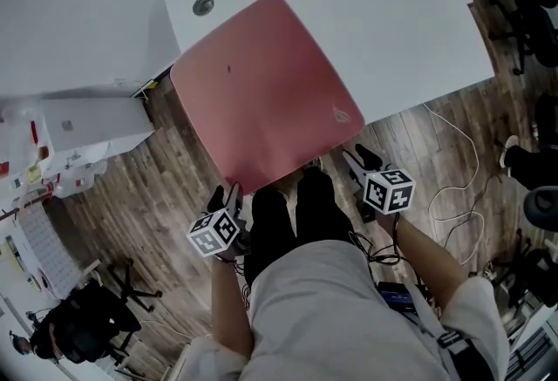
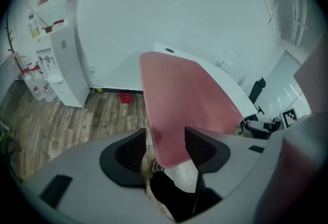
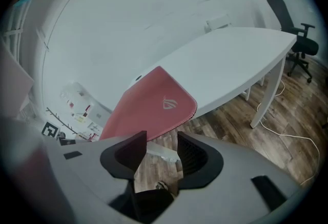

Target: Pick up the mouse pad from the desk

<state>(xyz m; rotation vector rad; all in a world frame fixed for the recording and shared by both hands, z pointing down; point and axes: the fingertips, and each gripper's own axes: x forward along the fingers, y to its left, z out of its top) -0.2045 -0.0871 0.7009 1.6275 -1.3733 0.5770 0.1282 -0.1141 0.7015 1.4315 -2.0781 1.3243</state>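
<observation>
A pink mouse pad (image 1: pixel 266 87) with a small logo in its near right corner lies on the white desk (image 1: pixel 410 13), and its near part overhangs the desk's front edge. My left gripper (image 1: pixel 227 196) is just below the pad's near left corner, jaws open. In the left gripper view that corner of the pad (image 2: pixel 179 100) shows in the gap of the left gripper (image 2: pixel 165 138), with neither pad pressing on it. My right gripper (image 1: pixel 357 159) is open by the near right corner. The right gripper (image 3: pixel 161 141) has only floor in its gap, and the mouse pad (image 3: pixel 148 107) lies beyond.
A round grommet (image 1: pixel 203 5) sits in the desk at the pad's far left. The person's dark legs (image 1: pixel 288 222) stand between the grippers. A white cable (image 1: pixel 462 196) loops on the wood floor at the right. A white cabinet (image 1: pixel 87 126) stands left, and black chairs (image 1: pixel 532 13) stand at the right.
</observation>
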